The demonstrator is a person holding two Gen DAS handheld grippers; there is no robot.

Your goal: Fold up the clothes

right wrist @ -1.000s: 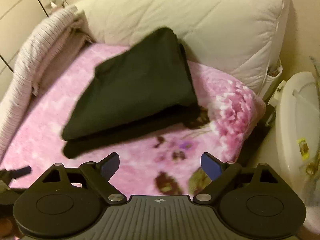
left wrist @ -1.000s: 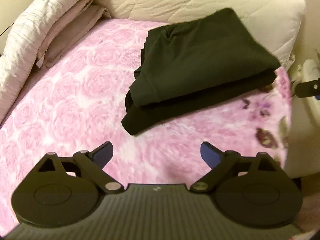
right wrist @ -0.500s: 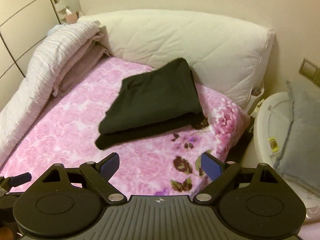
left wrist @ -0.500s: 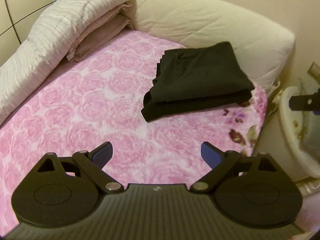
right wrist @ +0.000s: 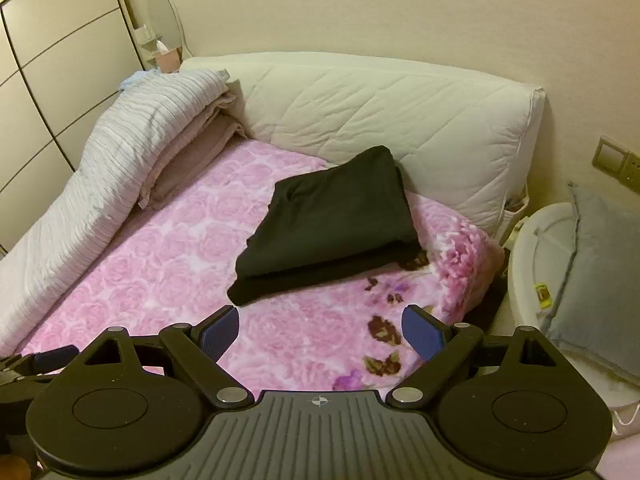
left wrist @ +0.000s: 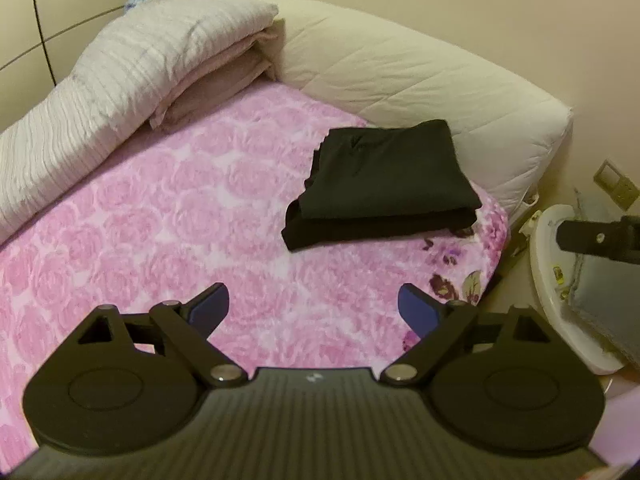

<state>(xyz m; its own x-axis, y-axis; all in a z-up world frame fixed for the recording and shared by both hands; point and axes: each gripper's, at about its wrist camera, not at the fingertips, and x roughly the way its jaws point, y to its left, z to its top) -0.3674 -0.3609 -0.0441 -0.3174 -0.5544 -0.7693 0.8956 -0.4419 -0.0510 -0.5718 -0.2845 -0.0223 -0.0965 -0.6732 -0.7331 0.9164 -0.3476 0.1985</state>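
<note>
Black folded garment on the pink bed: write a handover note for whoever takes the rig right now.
Left tongs: open, empty, above the pink rose-print blanket.
Right tongs: open, empty, also clear of the cloth.
Black folded garment: lying in a neat stack near the white quilted cushion, untouched.
Done: this piece looks folded.
Left: possibly the grey cloth in the white basket, if it belongs to the job.

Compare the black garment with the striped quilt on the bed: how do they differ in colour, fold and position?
The black garment is plain and dark; the striped quilt is pale with fine lines. The garment is folded into a compact flat stack; the quilt is a long loose roll. The garment sits near the white cushion; the quilt runs along the bed's left side. Both rest on the pink blanket.
</note>
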